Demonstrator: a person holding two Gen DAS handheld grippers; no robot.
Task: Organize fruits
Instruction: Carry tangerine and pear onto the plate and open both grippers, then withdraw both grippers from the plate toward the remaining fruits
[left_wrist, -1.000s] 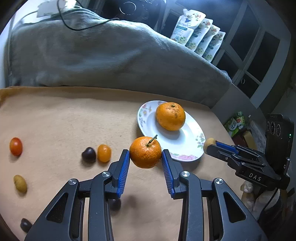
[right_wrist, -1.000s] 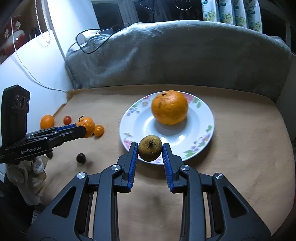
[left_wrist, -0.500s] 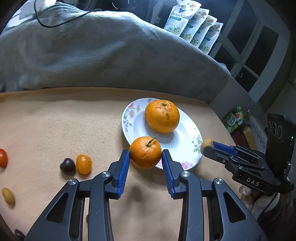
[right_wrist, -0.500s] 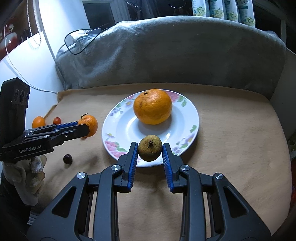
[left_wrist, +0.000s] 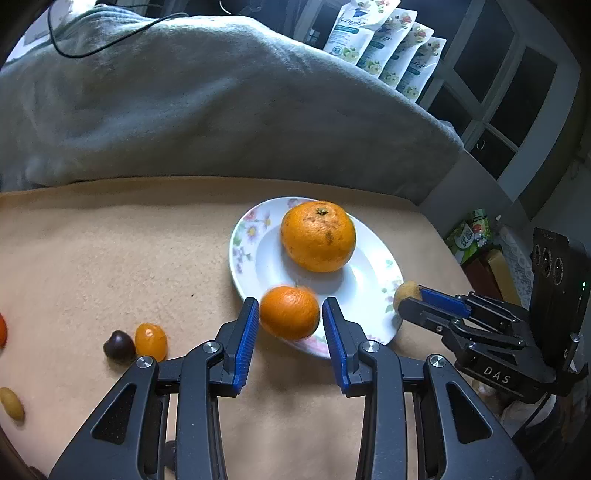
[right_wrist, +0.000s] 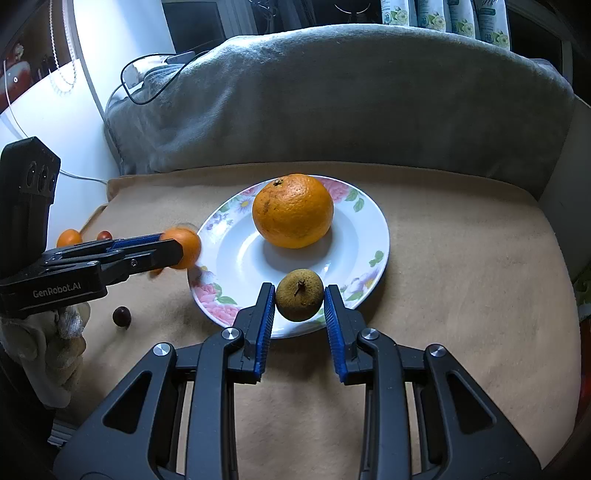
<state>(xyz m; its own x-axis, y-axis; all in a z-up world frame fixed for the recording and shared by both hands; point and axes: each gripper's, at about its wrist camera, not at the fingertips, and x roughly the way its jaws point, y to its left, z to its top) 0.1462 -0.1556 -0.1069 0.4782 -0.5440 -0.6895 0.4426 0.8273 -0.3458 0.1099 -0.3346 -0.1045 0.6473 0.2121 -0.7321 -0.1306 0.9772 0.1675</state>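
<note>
A white flowered plate (left_wrist: 240, 258) (right_wrist: 380, 229) lies on the tan cloth with a large orange (left_wrist: 317, 236) (right_wrist: 293, 210) on it. My left gripper (left_wrist: 290, 310) (right_wrist: 177, 247) is shut on a small mandarin (left_wrist: 290, 313) (right_wrist: 184, 248) over the plate's left rim. The mandarin looks blurred and its stem does not show. My right gripper (right_wrist: 299, 295) (left_wrist: 410, 295) is shut on a small brown-green pear-like fruit (right_wrist: 299, 300) (left_wrist: 405, 293) above the plate's near rim.
Left of the plate lie a kumquat (left_wrist: 150, 341), a dark fruit (left_wrist: 119, 345) (right_wrist: 122, 316), a small yellow fruit (left_wrist: 11, 404) and a red tomato (right_wrist: 104, 235). A grey blanket (left_wrist: 184, 110) rises behind the cloth. A gloved hand (right_wrist: 55, 332) holds the left gripper.
My left gripper carried the mandarin rightward from above the cloth to the plate's rim; its stem has gone out of sight. The right gripper kept the pear-like fruit over the plate's near rim.
</note>
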